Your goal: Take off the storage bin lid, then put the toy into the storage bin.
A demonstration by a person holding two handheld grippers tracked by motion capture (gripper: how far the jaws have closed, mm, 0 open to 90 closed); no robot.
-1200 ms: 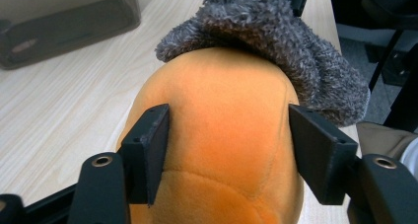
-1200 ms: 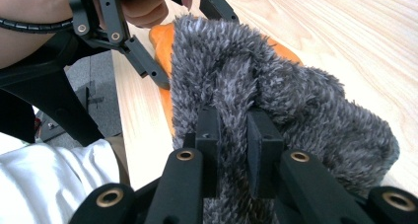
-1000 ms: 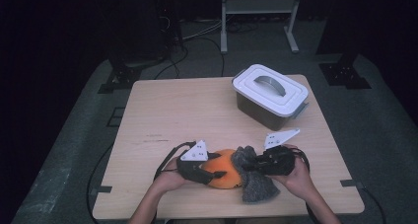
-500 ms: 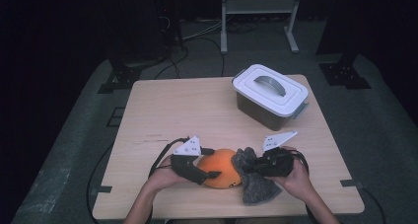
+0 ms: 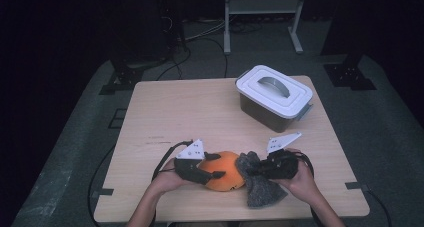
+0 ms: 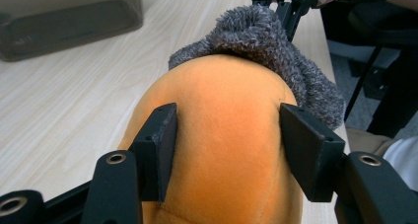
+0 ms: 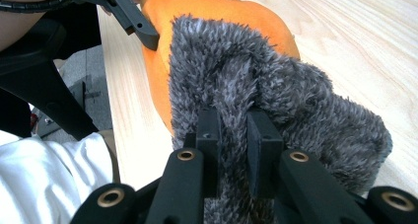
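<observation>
Two claws work at the near edge of the surface (image 5: 170, 112). Left claw (image 6: 224, 145) has just closed its jaws again and presses both sides of the orange plush (image 6: 222, 135), after standing wider half a second before. Right claw (image 7: 231, 135) is clamped tight on the grey fuzzy cloth (image 7: 296, 100), which touches the plush

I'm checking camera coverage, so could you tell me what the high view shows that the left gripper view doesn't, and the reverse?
The high view adds the white lid on the box. The left gripper view adds how the left gripper grips the orange plush: its jaws have just been closing, pads pressed into it. Both share the plush, the grey cloth and the table.
</observation>
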